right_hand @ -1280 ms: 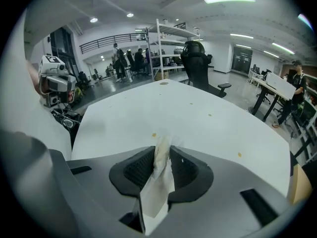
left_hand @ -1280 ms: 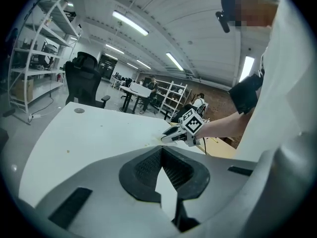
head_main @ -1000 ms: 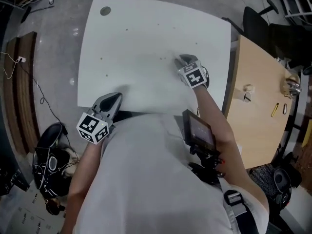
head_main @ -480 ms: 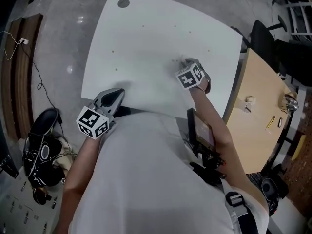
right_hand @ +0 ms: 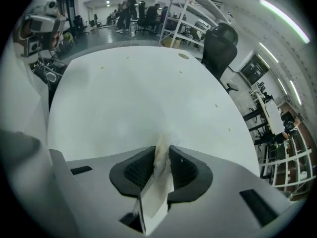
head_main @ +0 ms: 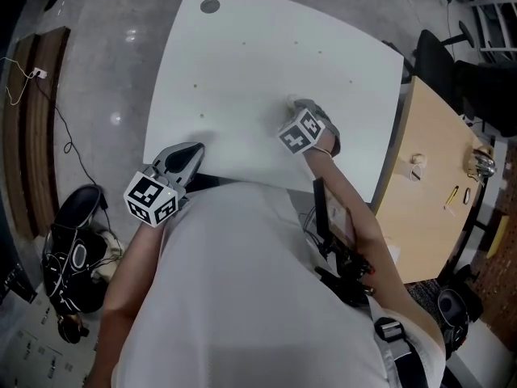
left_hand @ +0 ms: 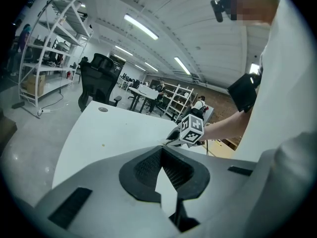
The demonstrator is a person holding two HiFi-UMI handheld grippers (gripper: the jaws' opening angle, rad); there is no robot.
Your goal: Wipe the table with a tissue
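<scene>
The white table (head_main: 242,63) fills the upper middle of the head view. My right gripper (head_main: 293,105) points steeply down onto it right of centre, shut on a crumpled white tissue (head_main: 289,101) that touches the tabletop. In the right gripper view the tissue (right_hand: 159,170) is pinched between the black pads of the right gripper (right_hand: 162,150) and bulges past the tips onto the table (right_hand: 133,93). My left gripper (head_main: 187,156) hovers at the table's near left edge, jaws together with nothing in them. The left gripper view looks past the left gripper (left_hand: 161,150) across the table (left_hand: 109,128).
A round cable hole (head_main: 210,6) sits at the table's far left corner, and small specks dot the top. A wooden desk (head_main: 428,208) with small items adjoins on the right. A black chair (head_main: 440,63) stands behind. Bags and cables (head_main: 77,249) lie on the floor at left.
My right gripper has slid a little leftward across the table with the tissue and rolled, its marker cube turning. The left gripper stays by the near edge.
</scene>
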